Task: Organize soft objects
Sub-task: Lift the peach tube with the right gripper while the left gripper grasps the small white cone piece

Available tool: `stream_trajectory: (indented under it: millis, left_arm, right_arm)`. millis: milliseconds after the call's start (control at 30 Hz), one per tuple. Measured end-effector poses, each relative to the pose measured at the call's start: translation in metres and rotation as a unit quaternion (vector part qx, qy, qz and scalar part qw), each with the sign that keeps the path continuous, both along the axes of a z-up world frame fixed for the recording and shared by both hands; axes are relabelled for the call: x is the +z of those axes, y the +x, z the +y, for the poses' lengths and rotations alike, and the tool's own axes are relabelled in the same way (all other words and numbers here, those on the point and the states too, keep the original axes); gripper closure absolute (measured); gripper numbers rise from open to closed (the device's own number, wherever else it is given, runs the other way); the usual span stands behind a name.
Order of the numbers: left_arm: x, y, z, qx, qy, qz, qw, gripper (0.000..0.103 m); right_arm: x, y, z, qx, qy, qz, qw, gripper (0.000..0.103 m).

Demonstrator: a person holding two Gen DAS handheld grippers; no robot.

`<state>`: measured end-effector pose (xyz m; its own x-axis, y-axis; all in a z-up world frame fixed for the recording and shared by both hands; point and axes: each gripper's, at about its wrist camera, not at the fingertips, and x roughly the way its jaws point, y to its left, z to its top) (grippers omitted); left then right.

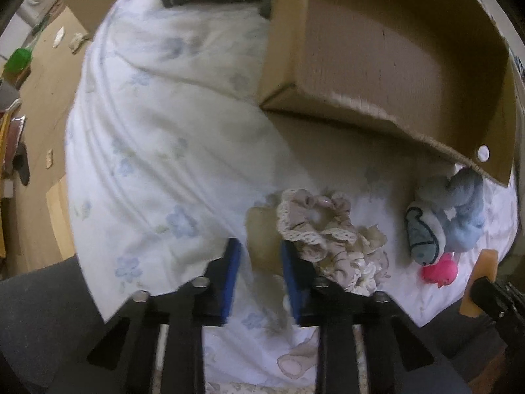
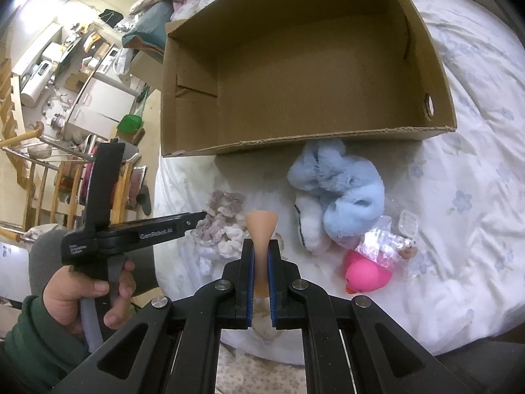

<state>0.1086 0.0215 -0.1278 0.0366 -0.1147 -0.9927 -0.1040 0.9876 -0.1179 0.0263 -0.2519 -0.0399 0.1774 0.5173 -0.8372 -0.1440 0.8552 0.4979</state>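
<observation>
The right gripper (image 2: pixel 261 256) is pinching a squishy peach toy (image 2: pixel 261 226) above the bed (image 2: pixel 466 170), so it should lift it up over the near wall of the empty cardboard box (image 2: pixel 295 65) and let go only once the toy is inside. The left gripper (image 1: pixel 259 256) is spread wide, just beside the scrunchies (image 1: pixel 315 226). The blue plush (image 2: pixel 341 193) and pink duck (image 2: pixel 364 272) lie on the flowery sheet near the box, and the room behind looks messy.
</observation>
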Motion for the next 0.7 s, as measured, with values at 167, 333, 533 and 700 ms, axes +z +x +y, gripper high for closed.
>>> stream_trajectory:
  millis: [167,333,533,700]
  left_arm:
    - [-0.009,0.004,-0.011,-0.019,0.001,-0.003,0.9998,0.092]
    - [0.003,0.002,0.001,0.000,0.019,-0.028,0.9994,0.097]
    - [0.023,-0.005,0.025,0.045,0.014,-0.056,0.9973,0.098]
    - [0.037,-0.010,0.037,0.069,-0.002,-0.078,0.9945,0.098]
  right_arm:
    - [0.000,0.000,0.000,-0.002,-0.008,0.000,1.000,0.094]
    - [0.000,-0.001,-0.002,-0.004,-0.018,-0.003,1.000,0.094]
    - [-0.001,-0.005,-0.009,-0.011,-0.022,-0.005,1.000,0.094]
    - [-0.004,-0.007,-0.013,-0.015,-0.032,-0.004,0.999,0.094]
